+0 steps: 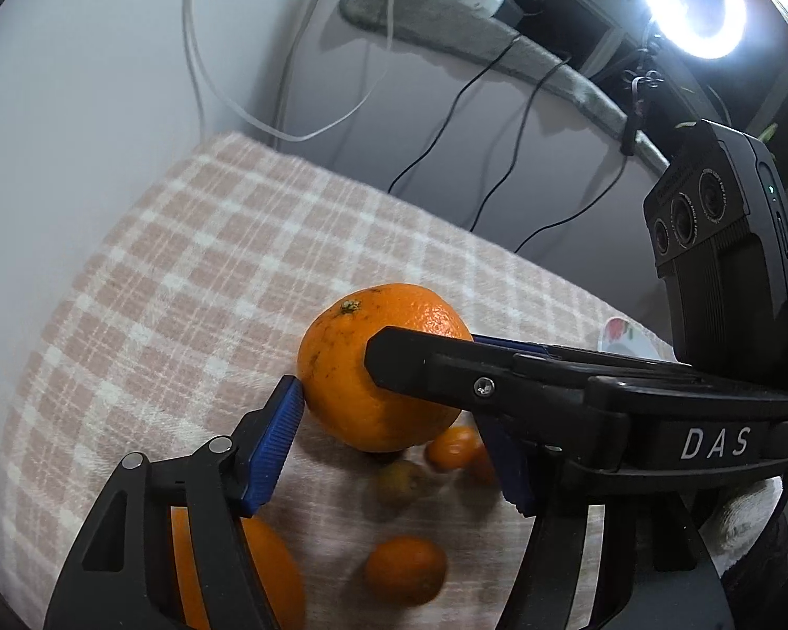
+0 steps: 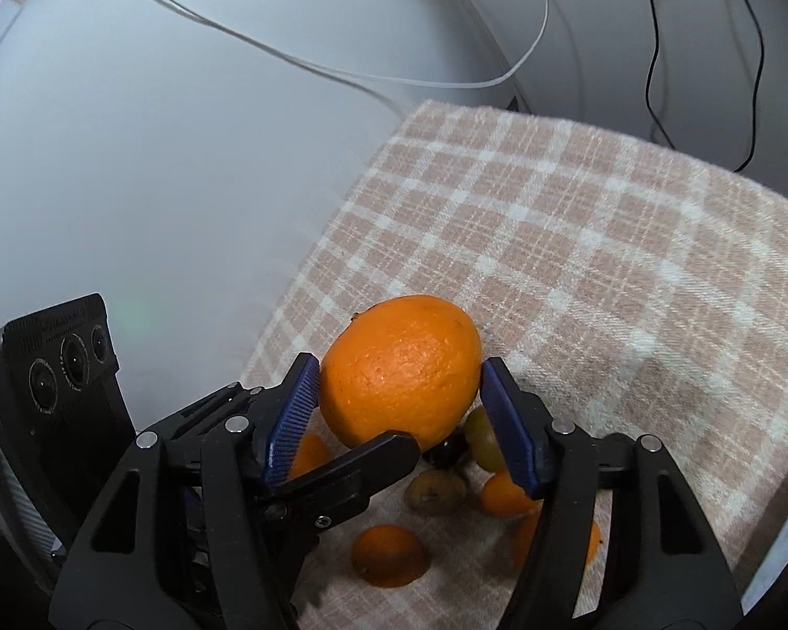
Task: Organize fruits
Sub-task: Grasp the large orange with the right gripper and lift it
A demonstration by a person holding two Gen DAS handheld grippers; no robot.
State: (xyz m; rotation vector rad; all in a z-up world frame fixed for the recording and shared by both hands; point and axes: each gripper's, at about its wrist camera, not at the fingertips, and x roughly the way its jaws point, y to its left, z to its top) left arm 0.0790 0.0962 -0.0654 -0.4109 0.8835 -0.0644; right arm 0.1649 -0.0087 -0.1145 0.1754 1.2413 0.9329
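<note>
Overhead — both grippers round orange

Small fruits crowd beneath orange, checked cloth beyond clear

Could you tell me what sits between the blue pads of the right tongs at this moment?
The large orange, pressed from both sides by the right tongs; the right wrist view shows it.
</note>
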